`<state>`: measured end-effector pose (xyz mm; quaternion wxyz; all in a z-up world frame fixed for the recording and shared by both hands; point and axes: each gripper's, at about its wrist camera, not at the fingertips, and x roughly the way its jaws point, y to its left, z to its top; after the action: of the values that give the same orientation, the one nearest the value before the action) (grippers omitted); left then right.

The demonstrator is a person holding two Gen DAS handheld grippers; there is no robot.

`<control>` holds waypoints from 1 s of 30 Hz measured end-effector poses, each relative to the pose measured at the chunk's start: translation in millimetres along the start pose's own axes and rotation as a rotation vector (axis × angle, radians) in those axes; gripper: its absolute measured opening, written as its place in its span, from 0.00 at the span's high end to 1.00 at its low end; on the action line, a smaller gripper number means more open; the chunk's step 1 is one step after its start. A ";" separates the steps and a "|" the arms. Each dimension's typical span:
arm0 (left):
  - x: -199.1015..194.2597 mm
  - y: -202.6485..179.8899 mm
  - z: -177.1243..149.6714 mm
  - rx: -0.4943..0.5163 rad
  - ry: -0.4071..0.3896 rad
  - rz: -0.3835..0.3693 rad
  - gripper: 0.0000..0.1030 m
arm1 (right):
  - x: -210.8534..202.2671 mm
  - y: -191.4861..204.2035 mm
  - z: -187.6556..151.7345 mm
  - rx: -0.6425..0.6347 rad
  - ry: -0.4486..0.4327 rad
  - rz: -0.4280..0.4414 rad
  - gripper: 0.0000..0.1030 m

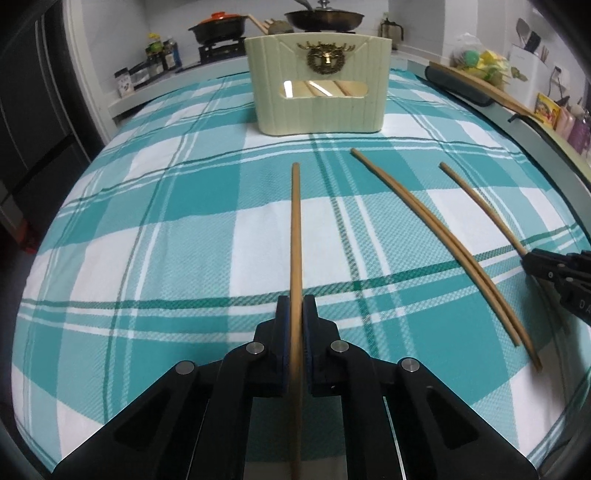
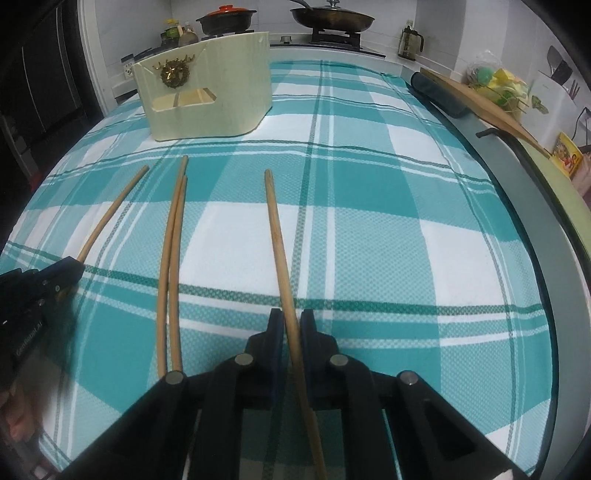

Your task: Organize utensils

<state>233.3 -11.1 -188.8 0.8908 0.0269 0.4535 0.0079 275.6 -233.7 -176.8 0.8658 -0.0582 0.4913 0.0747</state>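
Four brown wooden chopsticks are on a teal-and-white checked cloth (image 1: 155, 236). My left gripper (image 1: 296, 306) is shut on the leftmost chopstick (image 1: 295, 229), which runs between its blue pads and points toward a cream utensil holder (image 1: 319, 85) with a gold emblem. My right gripper (image 2: 291, 319) is shut on the rightmost chopstick (image 2: 277, 236). A pair of chopsticks (image 2: 171, 240) lies side by side on the cloth between the two grippers. In the right wrist view the left gripper (image 2: 74, 269) shows at the left edge, and the holder (image 2: 221, 99) stands at the back left with sticks visible through its window.
Behind the holder a stove carries a black pot with a red lid (image 1: 219, 26) and a frying pan (image 1: 325, 18). Bottles (image 1: 162, 55) stand at the back left. A wooden board (image 2: 480, 99) and a dark roll (image 2: 439, 96) lie along the table's right edge.
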 end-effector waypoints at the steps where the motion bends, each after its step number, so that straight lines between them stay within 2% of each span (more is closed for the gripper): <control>1: -1.4 4.1 -3.4 0.000 0.007 0.000 0.95 | -1.9 -2.4 -3.1 0.013 0.001 0.011 0.90; 3: -5.7 12.8 -9.0 0.000 0.019 -0.003 0.91 | -4.3 -5.6 -7.9 0.035 -0.001 0.059 0.82; 4: -7.4 17.0 -11.1 -0.002 0.026 -0.013 0.90 | -5.5 -4.9 -9.9 0.031 -0.003 0.071 0.75; 5: -9.2 21.3 -13.2 -0.009 0.032 -0.024 0.82 | -7.5 -1.4 -12.2 0.012 -0.008 0.067 0.64; 6: -10.8 25.0 -15.0 -0.017 0.034 -0.032 0.70 | -9.0 5.1 -15.5 -0.024 -0.011 0.056 0.58; 7: -12.1 29.3 -16.8 -0.028 0.036 -0.036 0.65 | -9.9 11.7 -18.9 -0.059 -0.013 0.041 0.52; 8: -12.9 31.7 -17.5 -0.035 0.036 -0.038 0.59 | -11.0 20.2 -23.1 -0.101 -0.022 0.014 0.52; 12: -12.1 38.2 -19.7 -0.052 0.042 -0.040 0.54 | -16.9 45.0 -29.1 -0.179 -0.053 -0.037 0.52; 14: -13.1 39.0 -19.6 -0.051 0.039 -0.039 0.51 | -18.8 54.6 -30.5 -0.204 -0.060 -0.017 0.45; 16: -15.0 40.3 -18.6 -0.047 0.032 -0.039 0.49 | -18.9 64.2 -32.0 -0.229 -0.043 0.054 0.47; 17: -15.9 41.4 -18.1 -0.044 0.028 -0.038 0.47 | -18.7 66.3 -33.0 -0.232 -0.043 0.064 0.47; 24: -14.5 47.8 -15.8 -0.018 0.040 -0.067 0.41 | -16.7 28.6 -27.8 -0.146 -0.018 0.020 0.47; 30: -18.0 53.3 -2.1 0.001 0.039 -0.136 0.30 | -38.8 6.6 -23.3 -0.105 -0.055 0.076 0.47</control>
<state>221.6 41.6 -172.6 0.8803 -0.0036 0.4715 -0.0522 235.1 -234.1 -155.5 0.8712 -0.0828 0.4647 0.1349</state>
